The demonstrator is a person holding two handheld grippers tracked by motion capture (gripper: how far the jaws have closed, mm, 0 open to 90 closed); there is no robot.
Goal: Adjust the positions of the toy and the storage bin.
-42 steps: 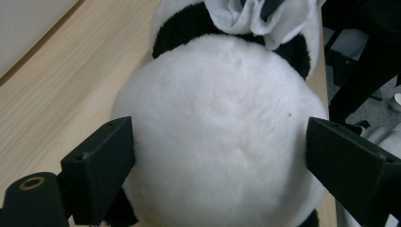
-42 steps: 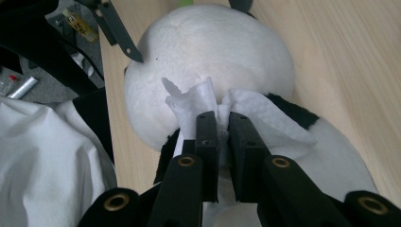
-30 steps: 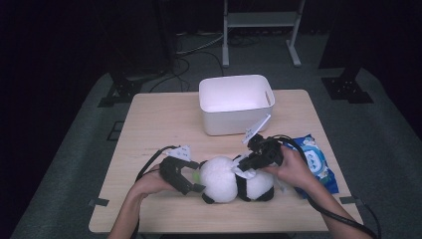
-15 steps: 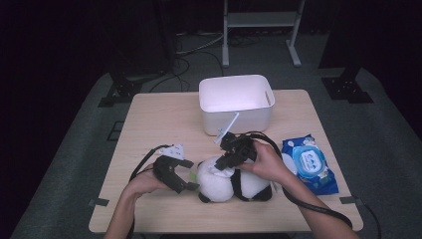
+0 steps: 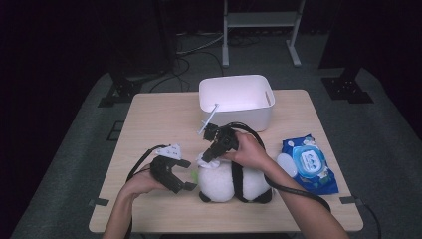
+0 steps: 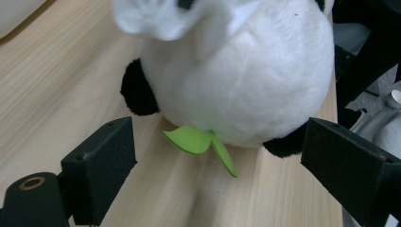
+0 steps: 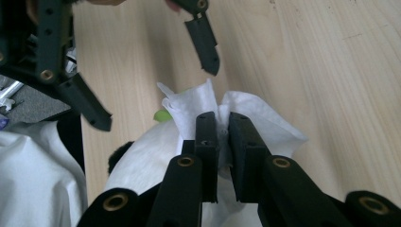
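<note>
A black-and-white panda plush (image 5: 234, 181) lies near the table's front edge, with a green leaf (image 6: 198, 142) sticking out under its white body (image 6: 236, 71). My right gripper (image 5: 206, 157) is over the plush's left end, shut on a crumpled white wipe (image 5: 201, 160). In the right gripper view the jaws (image 7: 223, 123) pinch the wipe (image 7: 265, 123), which rests on the plush (image 7: 142, 146). My left gripper (image 5: 189, 175) sits just left of the plush, open and empty. Its jaws (image 6: 236, 156) face the plush without touching it.
A white plastic bin (image 5: 238, 99) stands at the back middle of the wooden table (image 5: 149, 124). A blue pack of wet wipes (image 5: 308, 164) lies to the right of the plush. The right gripper's cable loops over the plush towards the table's front edge.
My right gripper has slid leftward over the plush, from its right part to its left end, with the wipe in its jaws. The left gripper has barely moved.
</note>
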